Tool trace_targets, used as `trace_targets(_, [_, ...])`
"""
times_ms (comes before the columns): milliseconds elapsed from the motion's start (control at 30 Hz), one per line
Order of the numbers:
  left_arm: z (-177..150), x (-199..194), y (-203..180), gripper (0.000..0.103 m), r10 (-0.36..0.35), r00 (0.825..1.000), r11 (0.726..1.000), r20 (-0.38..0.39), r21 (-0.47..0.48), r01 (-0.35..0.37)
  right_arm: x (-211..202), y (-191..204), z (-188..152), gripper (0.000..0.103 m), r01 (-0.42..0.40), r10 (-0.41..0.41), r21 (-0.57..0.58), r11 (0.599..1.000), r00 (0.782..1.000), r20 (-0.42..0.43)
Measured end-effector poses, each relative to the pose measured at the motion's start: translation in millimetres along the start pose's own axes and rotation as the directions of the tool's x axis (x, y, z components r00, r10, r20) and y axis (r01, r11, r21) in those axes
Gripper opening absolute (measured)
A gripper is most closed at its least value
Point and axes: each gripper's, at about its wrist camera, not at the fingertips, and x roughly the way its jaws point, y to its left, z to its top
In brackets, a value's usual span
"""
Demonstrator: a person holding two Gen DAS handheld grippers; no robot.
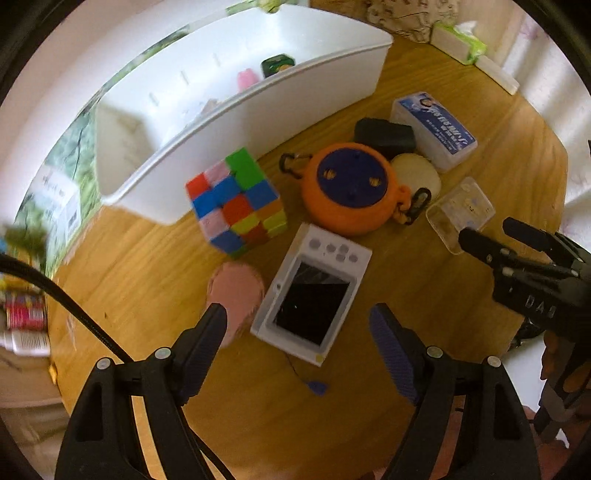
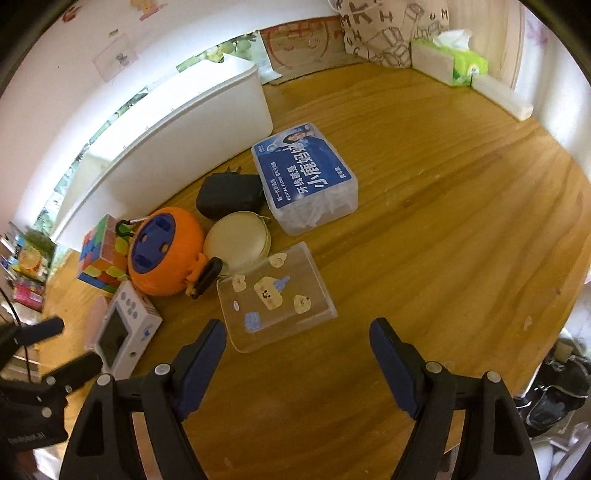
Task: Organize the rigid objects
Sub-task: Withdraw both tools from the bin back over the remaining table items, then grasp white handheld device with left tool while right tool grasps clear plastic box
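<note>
On the wooden table [image 2: 443, 206] lie a colour cube [image 1: 236, 206], an orange round case with a blue top [image 1: 351, 188], a white handheld device with a dark screen [image 1: 312, 299], a pink disc [image 1: 236, 291], a black charger [image 2: 229, 195], a cream disc [image 2: 238, 242], a blue-labelled floss box [image 2: 306, 177] and a clear sticker box [image 2: 277, 295]. My left gripper [image 1: 299, 314] hangs open above the device and the pink disc. My right gripper [image 2: 298, 326] is open just short of the clear box, with nothing between its pads.
A long white bin [image 1: 258, 110] stands behind the pile, with a pink item [image 1: 246, 79] and a dark green one [image 1: 277, 64] inside. A tissue pack [image 2: 448, 59] and a patterned bag [image 2: 388, 33] sit at the back. Bottles and boxes [image 1: 26, 317] crowd the left.
</note>
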Motion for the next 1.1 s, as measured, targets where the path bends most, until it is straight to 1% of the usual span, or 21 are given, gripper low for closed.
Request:
trace_targets(67, [4.5,1.8,-0.5,0.082,-0.006,1.0,1.0,0.016,0.025,0.006,-0.5,4.3,-2.9,0.081,0.028,-0.027,-0.02,0.999,0.999,0.02])
trace_targets(167, [10.5,6.5,1.1,0.082,-0.053,0.998,0.998,0.033,0.042,0.051,-1.1,10.8,-8.5,0.081,0.065,-0.062,-0.051,0.997,0.997,0.048])
trace_targets(300, [15.6,16.5,0.4,0.082,-0.099,0.995,0.994,0.023,0.056,0.098,1.7,19.5,-13.3,0.081,0.103,-0.097,-0.075,0.992,0.992,0.077])
trace_targets(400, [17.9,23.8,-0.4,0.082,-0.111,0.994,0.991,0.014,0.073,0.11,1.6,18.9,-20.2,0.081,0.112,-0.104,-0.086,0.99,0.99,0.093])
trace_targets(567, [19.4,30.7,-2.4,0.082,-0.133,0.991,0.986,-0.001,0.101,0.132,5.2,23.7,-24.6,0.081,0.164,-0.149,-0.122,0.979,0.981,0.126])
trace_targets(800, [28.8,42.6,-11.9,0.082,-0.126,0.992,0.983,-0.004,0.131,0.126,12.3,27.3,-26.6,0.081,0.194,-0.174,-0.146,0.97,0.975,0.14])
trace_targets(1100, [39.4,60.3,-16.1,0.081,-0.113,0.993,0.987,-0.032,0.109,0.116,11.1,30.5,-30.3,0.081,0.202,-0.166,-0.208,0.957,0.97,0.178])
